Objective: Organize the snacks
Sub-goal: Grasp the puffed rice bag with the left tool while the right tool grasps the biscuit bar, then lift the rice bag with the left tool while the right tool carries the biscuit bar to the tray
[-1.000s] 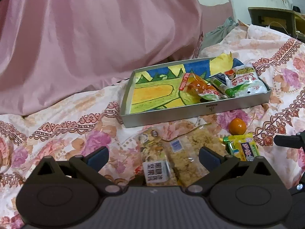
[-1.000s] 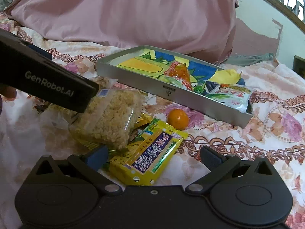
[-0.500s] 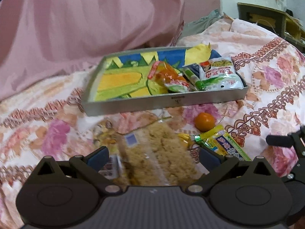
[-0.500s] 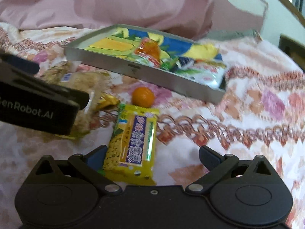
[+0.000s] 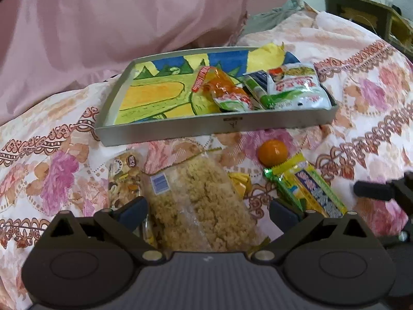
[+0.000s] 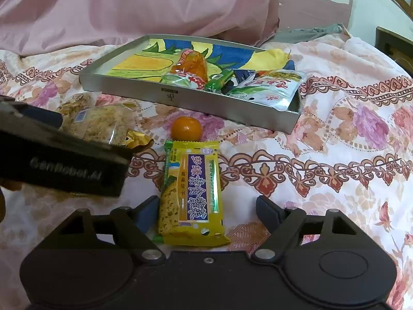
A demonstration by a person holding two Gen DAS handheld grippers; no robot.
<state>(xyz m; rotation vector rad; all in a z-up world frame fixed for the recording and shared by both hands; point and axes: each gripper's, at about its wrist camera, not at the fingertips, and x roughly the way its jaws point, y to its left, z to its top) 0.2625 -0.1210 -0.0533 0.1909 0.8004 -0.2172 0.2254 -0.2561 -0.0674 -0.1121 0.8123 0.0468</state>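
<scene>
Both jaws straddle loose snacks: right gripper closing around yellow foil wafer packet, left gripper open over clear crumbly-rice-cake bag, likely bound for grey metal tray.

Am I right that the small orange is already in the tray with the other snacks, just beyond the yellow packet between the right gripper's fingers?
Not quite. The orange lies on the bedspread in front of the tray, not in it, as the right wrist view shows. It is just beyond the yellow packet between the closing right gripper fingers.
</scene>
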